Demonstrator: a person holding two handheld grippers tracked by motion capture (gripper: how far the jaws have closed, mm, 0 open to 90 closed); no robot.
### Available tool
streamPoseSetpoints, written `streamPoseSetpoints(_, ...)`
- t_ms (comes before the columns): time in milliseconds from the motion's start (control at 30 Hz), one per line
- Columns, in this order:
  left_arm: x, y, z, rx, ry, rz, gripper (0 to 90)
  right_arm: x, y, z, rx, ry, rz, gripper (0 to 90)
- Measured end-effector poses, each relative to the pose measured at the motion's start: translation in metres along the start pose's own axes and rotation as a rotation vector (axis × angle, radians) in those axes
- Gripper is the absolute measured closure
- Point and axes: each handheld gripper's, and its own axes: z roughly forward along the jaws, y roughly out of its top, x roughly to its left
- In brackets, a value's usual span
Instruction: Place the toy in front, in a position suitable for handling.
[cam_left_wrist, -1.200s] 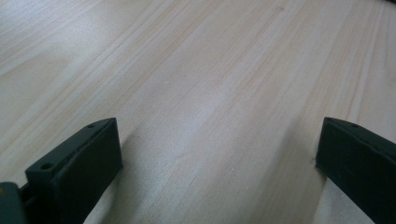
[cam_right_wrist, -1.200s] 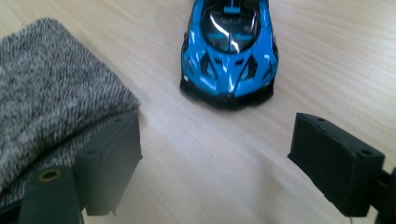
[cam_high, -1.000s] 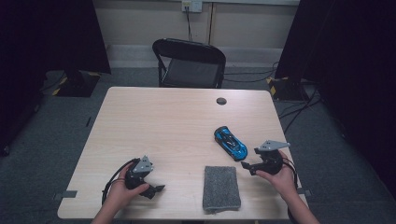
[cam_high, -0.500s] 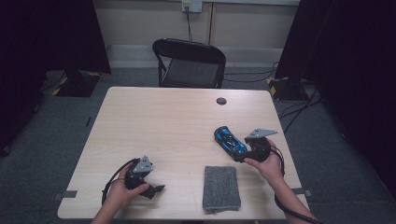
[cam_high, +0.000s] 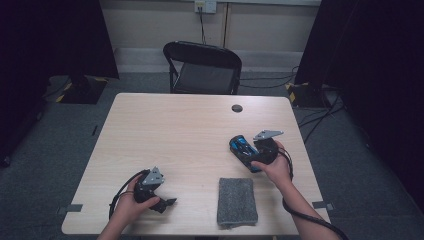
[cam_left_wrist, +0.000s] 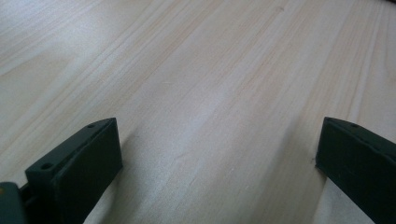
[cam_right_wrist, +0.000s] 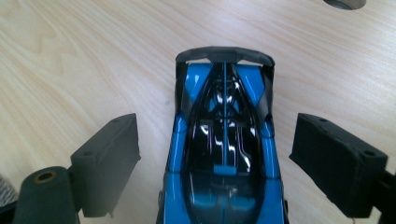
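A blue and black toy race car lies on the wooden table at the right. My right gripper is over its near half, open, one jaw on each side of the body with gaps left. A grey cloth lies flat near the front edge, just left of the right hand. My left gripper rests low at the front left, open, with bare wood between its jaws.
A small dark round grommet sits at the table's far side. A black folding chair stands behind the table. Cables trail from both grippers over the front edge.
My right gripper has moved left and forward from the table's right edge onto the car, its jaws now straddling it. The left gripper and the cloth have stayed put.
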Motion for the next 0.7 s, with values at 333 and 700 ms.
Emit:
streamPoseSetpoints(333, 0.0, 0.0, 0.0, 0.0, 0.0, 0.0, 0.0, -0.006, 0.002, 0.018, 0.037, -0.012, 0.017, 14.3)
streamPoseSetpoints(700, 0.0, 0.0, 0.0, 0.0, 0.0, 0.0, 0.0, -0.005, -0.004, 0.027, 0.051, -0.011, 0.009, 15.3)
